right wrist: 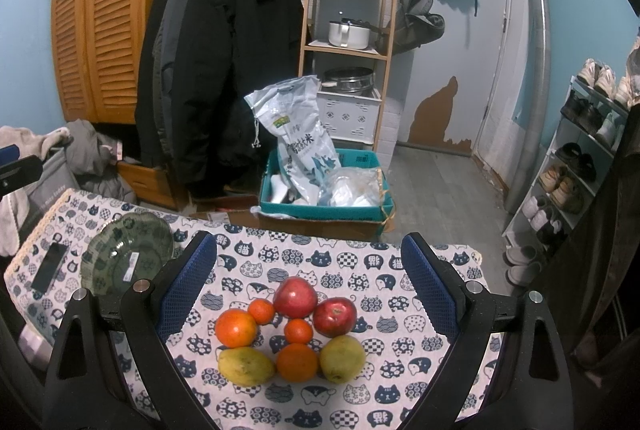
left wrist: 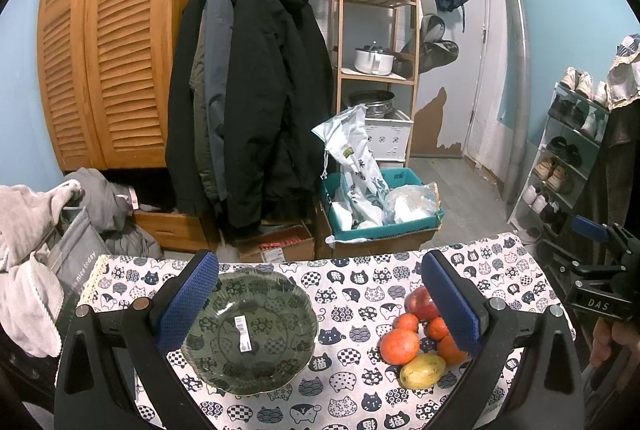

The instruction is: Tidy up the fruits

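Both tools hang with fingers spread wide, empty. Straight ahead of the right tool (right wrist: 308, 282) the fruits (right wrist: 292, 334) cluster touching on the desk (right wrist: 400, 390); the glass plate (left wrist: 250, 330) lies before the left tool (left wrist: 320, 294). Round, smooth-skinned and probably firm, each fruit likely wants gripping across its middle.

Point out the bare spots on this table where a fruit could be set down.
Free cloth lies between the green glass plate and the fruit cluster, and along the far edge behind the apples. The plate itself is empty. It is crowded inside the cluster and beside the phone left of the plate.
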A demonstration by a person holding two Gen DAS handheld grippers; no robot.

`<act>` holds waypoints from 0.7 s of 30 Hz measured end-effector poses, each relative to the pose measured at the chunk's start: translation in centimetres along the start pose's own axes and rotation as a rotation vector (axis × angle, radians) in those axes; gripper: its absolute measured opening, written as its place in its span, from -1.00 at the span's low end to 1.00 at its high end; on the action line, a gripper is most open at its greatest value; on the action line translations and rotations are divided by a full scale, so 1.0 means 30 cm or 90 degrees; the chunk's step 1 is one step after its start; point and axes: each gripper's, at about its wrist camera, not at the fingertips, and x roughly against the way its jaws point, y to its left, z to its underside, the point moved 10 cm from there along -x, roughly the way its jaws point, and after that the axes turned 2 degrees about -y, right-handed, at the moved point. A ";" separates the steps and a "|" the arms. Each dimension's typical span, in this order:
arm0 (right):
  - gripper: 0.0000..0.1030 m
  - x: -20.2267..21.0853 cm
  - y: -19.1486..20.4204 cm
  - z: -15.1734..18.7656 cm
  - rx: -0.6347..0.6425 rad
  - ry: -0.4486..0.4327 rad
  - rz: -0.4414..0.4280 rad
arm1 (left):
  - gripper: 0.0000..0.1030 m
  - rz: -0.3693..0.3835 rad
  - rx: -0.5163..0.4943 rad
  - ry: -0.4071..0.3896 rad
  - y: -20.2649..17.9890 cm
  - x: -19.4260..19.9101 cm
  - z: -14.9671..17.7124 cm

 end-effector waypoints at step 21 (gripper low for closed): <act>0.79 0.002 -0.003 -0.002 0.001 -0.001 0.001 | 0.99 -0.014 0.001 0.001 0.008 -0.001 0.003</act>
